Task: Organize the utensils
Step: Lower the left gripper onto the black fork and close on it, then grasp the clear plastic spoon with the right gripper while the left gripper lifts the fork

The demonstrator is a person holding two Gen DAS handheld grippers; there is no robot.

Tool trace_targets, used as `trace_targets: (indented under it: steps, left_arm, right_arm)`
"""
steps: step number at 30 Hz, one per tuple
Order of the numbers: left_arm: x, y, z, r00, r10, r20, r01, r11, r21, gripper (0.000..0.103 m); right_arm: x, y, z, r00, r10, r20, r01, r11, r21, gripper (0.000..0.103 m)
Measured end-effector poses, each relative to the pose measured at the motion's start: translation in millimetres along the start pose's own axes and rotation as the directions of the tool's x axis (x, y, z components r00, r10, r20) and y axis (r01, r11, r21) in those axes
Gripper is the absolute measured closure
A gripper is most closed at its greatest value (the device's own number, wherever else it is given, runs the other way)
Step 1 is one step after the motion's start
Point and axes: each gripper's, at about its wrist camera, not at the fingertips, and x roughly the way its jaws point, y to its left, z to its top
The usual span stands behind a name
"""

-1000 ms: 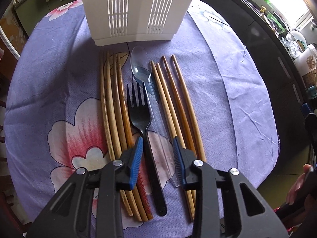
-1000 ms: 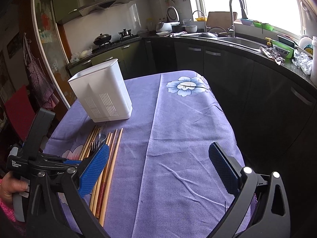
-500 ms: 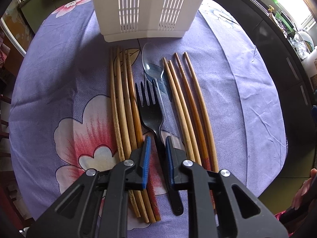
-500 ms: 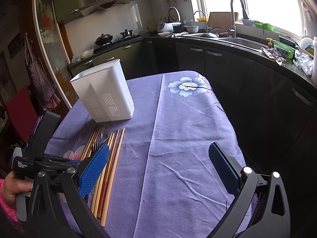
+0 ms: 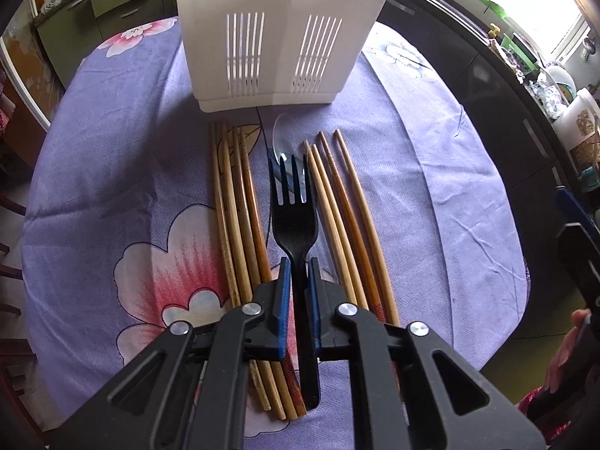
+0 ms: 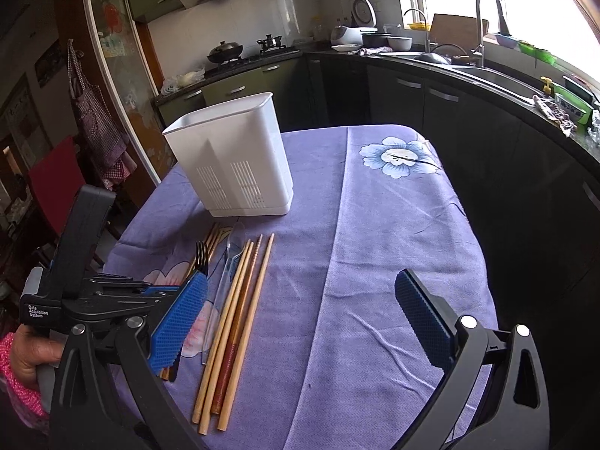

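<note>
The left gripper [image 5: 298, 288] has just squeezed onto the black fork [image 5: 294, 221] between the chopsticks [image 5: 240, 217], while the right gripper [image 6: 300, 322] stays wide apart.

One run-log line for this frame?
left gripper: jaws just closed on black fork handle | right gripper: open, empty | white caddy: upright

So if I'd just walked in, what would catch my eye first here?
Probably the black fork, pinched by its handle in the left gripper, with wooden chopsticks lying on both sides of it. Beyond stands a tall white slotted utensil holder on the purple flowered tablecloth. The right gripper hangs wide open, holding nothing.
</note>
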Motion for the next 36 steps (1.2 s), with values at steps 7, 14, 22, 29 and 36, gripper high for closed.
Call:
trace_targets:
  steps: [7,14,22,29,36]
  left_arm:
    - [-58,24,0,0.989,0.023,0.143,-0.02,1.0,-0.019,0.094]
    - [-82,44,-4,0.978,0.036,0.207,-0.032,0.999,-0.025,0.095]
    - [-83,54,-11,0.976,0.021,0.215,-0.017,1.0,-0.022,0.095]
    - [-84,58,-15,0.975,0.014,0.223,-0.01,1.0,-0.017,0.095]
    - [-87,60,-16,0.973,0.013,0.23,-0.01,1.0,-0.015,0.095]
  right_arm:
    - [69,30,30,0.964,0.144,-0.222,-0.144,0.989,0.015,0.009]
    - [140,68,31,0.901,0.15,-0.408,-0.162,0.987,0.005,0.038]
    - [172,98,25,0.891,0.079,-0.447,-0.115,0.992,-0.053,0.065]
    - [195,114,18,0.883,0.008,-0.469,-0.056,0.995,-0.087,0.076]
    - [204,122,16,0.879,-0.063,-0.473,-0.01,0.989,-0.15,0.09]
